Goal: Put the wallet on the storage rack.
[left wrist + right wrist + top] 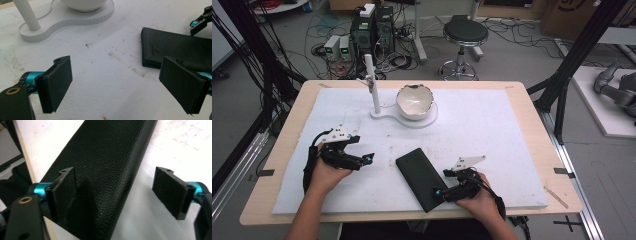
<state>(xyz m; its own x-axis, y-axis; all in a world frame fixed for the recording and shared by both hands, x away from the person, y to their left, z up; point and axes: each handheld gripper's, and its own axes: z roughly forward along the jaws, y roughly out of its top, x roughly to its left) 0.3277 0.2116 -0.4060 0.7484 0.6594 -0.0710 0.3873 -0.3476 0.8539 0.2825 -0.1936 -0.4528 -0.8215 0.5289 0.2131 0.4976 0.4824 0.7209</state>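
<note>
Right tool [115,195]: spread, straddling wallet [105,162] edge, I judge for pickup. Left tool [125,85]: spread, idle over desk [105,75], I think awaiting handover.

Flat black wallet [105,170]: pebbled leather grain, soft sheen, small embossed mark on its face. White mat [492,145] covering the worktop: matt, slightly rough, speckled with brownish stains and scuffs. Worktop edge [277,155]: pale wood, smooth. White bowl [414,101]: glossy, ceramic-looking, ragged rim. White stand base [62,22]: matt, ridged edge. Left tongs [125,85] and right tongs [120,195]: matt black pads, rubbery-looking; glossy teal metal fittings.
</note>
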